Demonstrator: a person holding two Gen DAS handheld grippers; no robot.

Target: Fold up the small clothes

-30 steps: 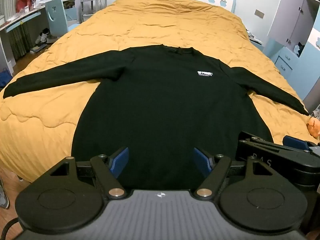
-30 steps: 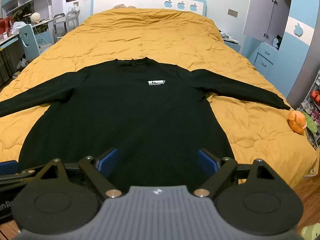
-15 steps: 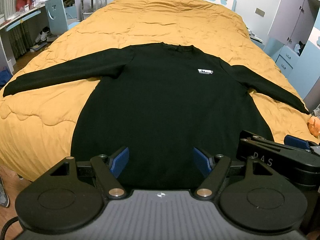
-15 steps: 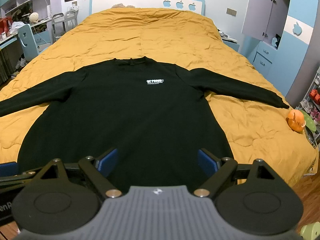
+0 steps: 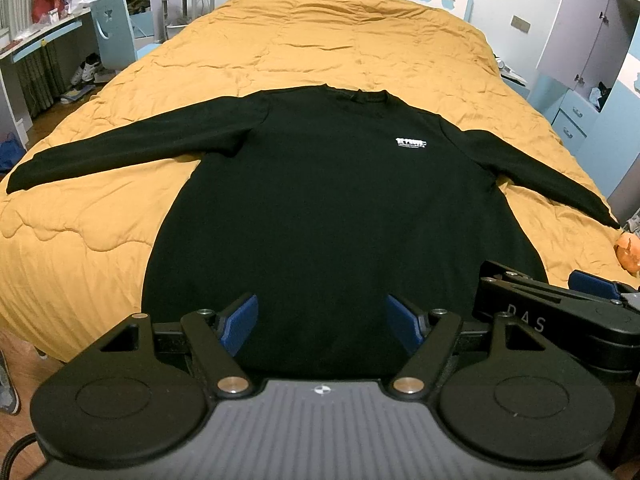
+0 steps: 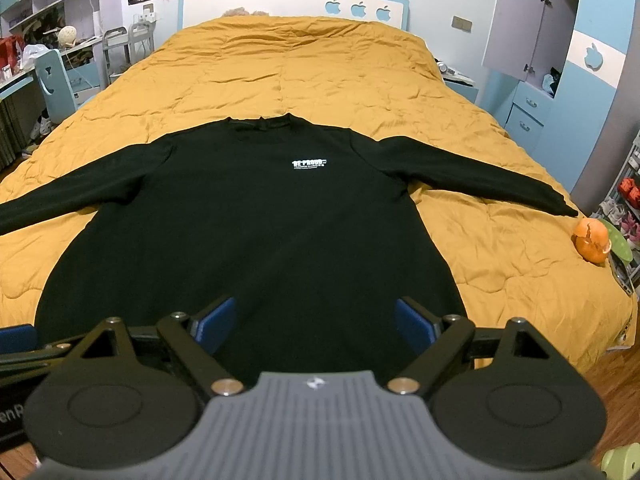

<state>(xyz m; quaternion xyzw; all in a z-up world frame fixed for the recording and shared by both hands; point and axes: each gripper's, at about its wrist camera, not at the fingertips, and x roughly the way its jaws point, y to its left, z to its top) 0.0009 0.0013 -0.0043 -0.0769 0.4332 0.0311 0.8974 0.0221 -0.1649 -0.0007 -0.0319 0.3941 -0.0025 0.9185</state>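
A black long-sleeve sweatshirt (image 5: 332, 208) lies flat and face up on a big bed, collar toward the headboard and hem at the foot edge nearest the cameras. Both sleeves are spread out to the sides, and there's a small white logo (image 6: 309, 164) on the chest.

The bed is covered by a mustard-yellow quilted comforter (image 6: 320, 68), a bit rumpled. The headboard (image 6: 292, 4) is white with blue trim and three little apple cutouts.

The left gripper (image 5: 322, 322) hangs just off the foot of the bed above the hem, blue pads wide apart, nothing between them. The right gripper (image 6: 316, 322) is the same deal: spread wide, empty, just above the hem. The two sit side by side; part of the right one shows at the right edge of the left wrist view.

Room-wise: a light blue chair (image 5: 114, 30) and a cluttered desk (image 5: 36, 36) stand along the left wall, with shoes on the wood floor there. A blue-and-white wardrobe (image 6: 560, 40) with drawers is on the right. An orange round thing (image 6: 592, 240) rests at the bed's right edge, just beyond the sleeve cuff.
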